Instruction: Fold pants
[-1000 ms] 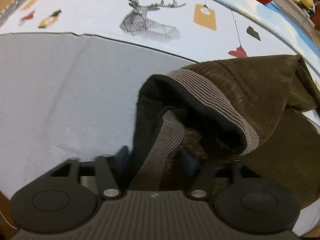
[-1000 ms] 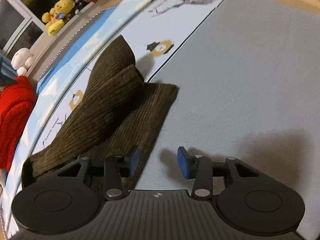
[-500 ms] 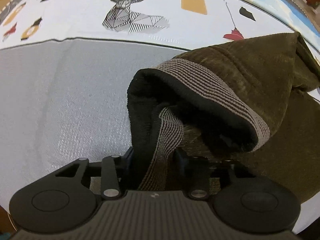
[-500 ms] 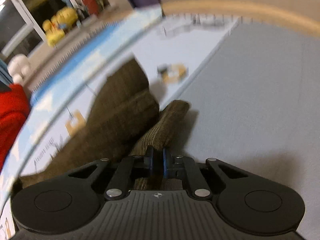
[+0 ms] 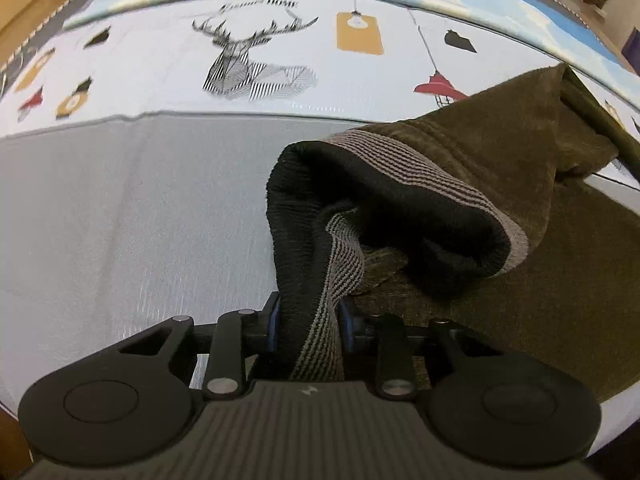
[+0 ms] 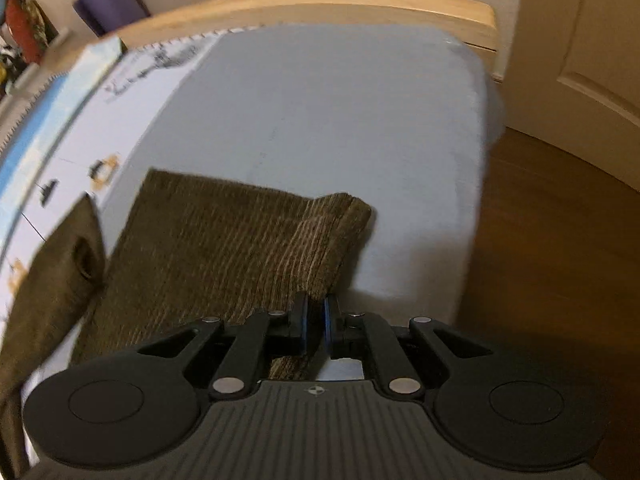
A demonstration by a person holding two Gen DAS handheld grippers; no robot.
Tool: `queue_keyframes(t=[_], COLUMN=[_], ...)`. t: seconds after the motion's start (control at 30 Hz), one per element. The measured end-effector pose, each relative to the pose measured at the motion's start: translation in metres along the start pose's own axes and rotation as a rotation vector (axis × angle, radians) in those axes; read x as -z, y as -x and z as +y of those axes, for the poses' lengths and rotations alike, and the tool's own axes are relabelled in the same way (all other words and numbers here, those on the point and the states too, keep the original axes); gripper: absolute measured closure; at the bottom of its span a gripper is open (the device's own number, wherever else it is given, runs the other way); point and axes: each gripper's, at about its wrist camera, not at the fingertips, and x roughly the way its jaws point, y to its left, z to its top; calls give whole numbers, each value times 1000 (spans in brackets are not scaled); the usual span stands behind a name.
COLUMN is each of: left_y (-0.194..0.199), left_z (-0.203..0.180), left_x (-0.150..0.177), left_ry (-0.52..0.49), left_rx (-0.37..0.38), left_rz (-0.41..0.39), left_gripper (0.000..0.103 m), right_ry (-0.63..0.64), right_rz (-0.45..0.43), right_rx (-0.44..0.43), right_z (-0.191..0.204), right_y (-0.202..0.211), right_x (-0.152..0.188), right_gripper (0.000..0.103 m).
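— Left wrist view first: what has the left gripper (image 5: 308,322) got?
— Its jaws are closed onto the striped grey waistband (image 5: 326,280) of the pants (image 5: 560,264), the band pinched between the blue pads. The waist opening gapes just beyond the jaws, black lining showing.
— Where do the pants lie?
— On the grey bedsheet (image 5: 132,208). The dark olive cloth spreads from the waistband toward the right, and its far edge reaches the printed cover with the deer head (image 5: 248,68).
— And the right gripper (image 6: 316,322)?
— Nearly shut, only a narrow gap between the pads, pinching the edge of a corduroy pant leg (image 6: 224,240). The hem corner sits just past the jaws. Right of the leg, the bedsheet (image 6: 340,120) runs to the mattress edge, with wooden floor (image 6: 552,240) beyond.
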Motion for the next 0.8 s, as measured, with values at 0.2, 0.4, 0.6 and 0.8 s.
queue_keyframes(t=[0.2, 0.4, 0.6, 0.8], left_y=[-1, -3, 39, 63], left_z=[3, -5, -4, -49], left_x=[8, 7, -2, -7], left_ry=[19, -63, -63, -210], left_rx=[-6, -63, -156, 20], left_rz=[60, 101, -127, -252], left_gripper=[71, 62, 35, 33], right_ry=[28, -15, 159, 354], right_rz=[51, 50, -279, -429], right_rx=[86, 126, 142, -88], right_z=[-5, 5, 44, 102], right_y=[-6, -4, 40, 69], right_x=[1, -4, -4, 22], right_gripper=[96, 94, 74, 74])
